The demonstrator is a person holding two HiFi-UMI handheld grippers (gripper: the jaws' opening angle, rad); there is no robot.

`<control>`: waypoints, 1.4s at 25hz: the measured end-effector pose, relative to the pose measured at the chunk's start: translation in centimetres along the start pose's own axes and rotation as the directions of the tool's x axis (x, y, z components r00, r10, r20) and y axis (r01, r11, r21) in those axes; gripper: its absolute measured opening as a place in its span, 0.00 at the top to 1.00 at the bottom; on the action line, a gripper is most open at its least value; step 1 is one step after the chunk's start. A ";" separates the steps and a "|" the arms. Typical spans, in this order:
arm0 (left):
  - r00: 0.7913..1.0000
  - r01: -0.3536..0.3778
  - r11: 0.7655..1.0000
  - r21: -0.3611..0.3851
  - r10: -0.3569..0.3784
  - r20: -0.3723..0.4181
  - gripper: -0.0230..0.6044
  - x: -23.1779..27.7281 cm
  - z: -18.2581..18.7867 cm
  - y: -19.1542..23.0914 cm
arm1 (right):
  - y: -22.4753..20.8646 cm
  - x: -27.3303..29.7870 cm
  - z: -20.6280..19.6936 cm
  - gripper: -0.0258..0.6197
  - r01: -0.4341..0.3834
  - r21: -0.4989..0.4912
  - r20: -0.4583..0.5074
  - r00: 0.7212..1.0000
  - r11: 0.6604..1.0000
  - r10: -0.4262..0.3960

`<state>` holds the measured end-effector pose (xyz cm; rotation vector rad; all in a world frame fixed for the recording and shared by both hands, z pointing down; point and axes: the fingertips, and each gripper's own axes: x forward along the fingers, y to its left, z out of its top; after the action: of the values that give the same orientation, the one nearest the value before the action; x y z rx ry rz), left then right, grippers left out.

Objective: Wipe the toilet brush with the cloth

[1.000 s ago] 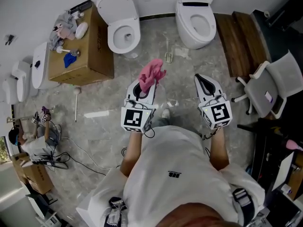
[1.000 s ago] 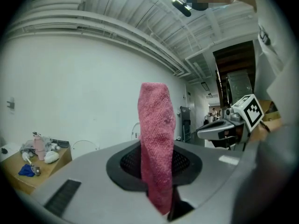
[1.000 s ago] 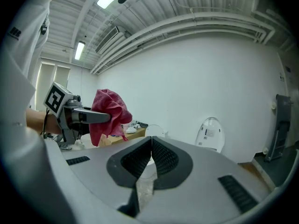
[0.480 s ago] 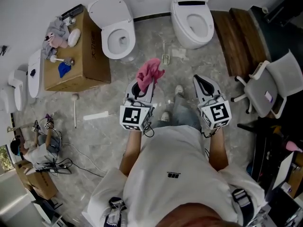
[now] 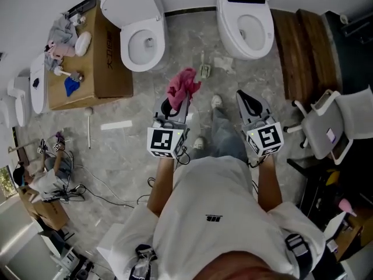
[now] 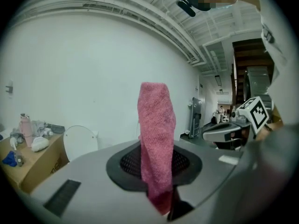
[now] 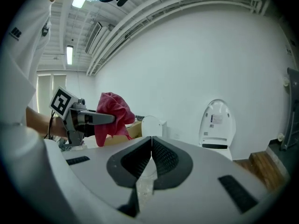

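**Two claws out front, the pink cloth in the left one**

Two claws sit just ahead of your white shirt in the head view, side by side and apart. Your left claw (image 5: 173, 102), centre-left, is clenched on the pink cloth (image 5: 183, 85). In the left gripper view the cloth (image 6: 156, 139) stands up from between the jaws as a tall folded strip. Your right claw (image 5: 246, 96), centre-right, is clenched on nothing, and the right gripper view shows its jaws pressed together along one line.

Just past the claws, your jeans leg and shoes show against the grey stone floor (image 5: 140, 98). Further off, at mid-left, a long white-handled stick (image 5: 88, 130) lies on the floor just beside a cardboard box (image 5: 113, 63). You cannot tell from here whether that stick is the toilet brush. Small clutter lies on the box top, a blue item among it.

Along the top of the frame two white toilets stand at the wall with lids raised. The left toilet (image 5: 131, 10) is next to the box, and the right toilet (image 5: 233, 31) is at upper right. A wooden bench (image 5: 303, 51) runs beside the right toilet.
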<state>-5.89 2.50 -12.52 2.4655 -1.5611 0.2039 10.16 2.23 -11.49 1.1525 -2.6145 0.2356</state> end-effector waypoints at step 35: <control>0.954 -0.123 0.987 -0.100 0.089 -0.287 0.83 24.7 -34.3 12.3 | -12.1 27.3 -32.1 0.96 -0.202 -0.012 -0.272 0.943 0.979 0.191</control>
<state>-6.52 -15.46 27.68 2.1551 -1.5353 0.4472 7.36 -16.75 27.94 0.7828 -2.4764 0.3531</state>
